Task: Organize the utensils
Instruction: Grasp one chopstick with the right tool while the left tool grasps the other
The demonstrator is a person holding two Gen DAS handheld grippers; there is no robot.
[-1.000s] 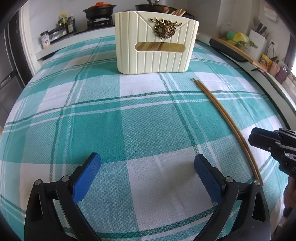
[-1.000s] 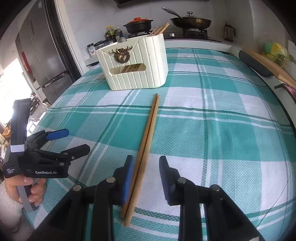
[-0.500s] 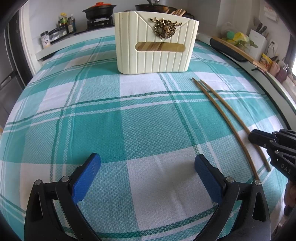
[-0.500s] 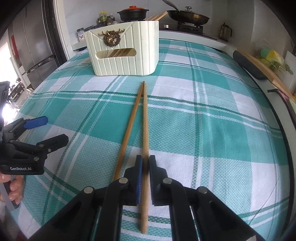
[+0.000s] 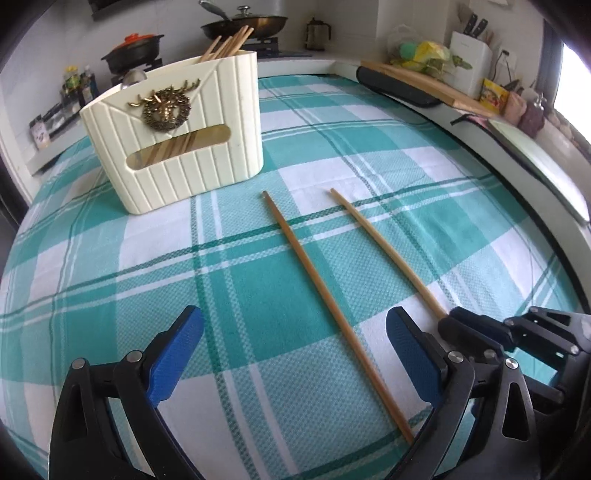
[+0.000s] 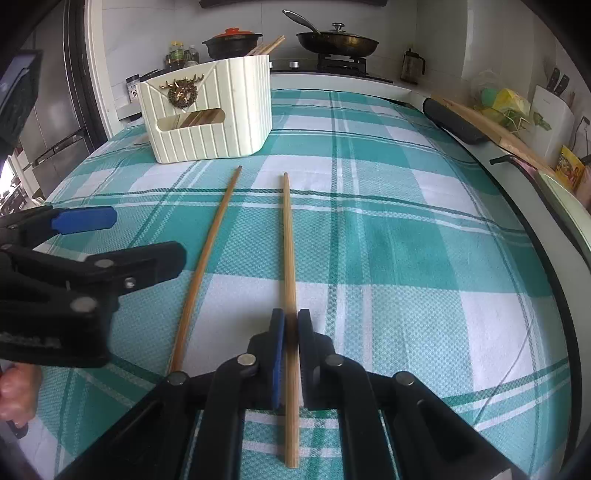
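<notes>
Both views are taken low over the checked tablecloth (image 5: 258,280), each looking forward along its own gripper's fingers toward the cream utensil holder (image 5: 177,144), which is set at the far end. From the left wrist the holder is seen ahead and to the left, fairly near. From the right wrist the holder (image 6: 210,114) is seen farther off. Holder, cloth and stove behind it are shared.

A teal and white plaid cloth (image 6: 406,240) is covering the tabletop (image 5: 546,206), whose pale rim is showing at the right. Behind it, a white tiled wall (image 6: 436,33) is backing a stove (image 6: 340,64) that is carrying a lidded frying pan (image 6: 338,40) and a dark pot (image 6: 232,42). A steel refrigerator (image 6: 48,122) is standing at the left. Daylight is pouring in from a window (image 5: 574,85) at the right.
</notes>
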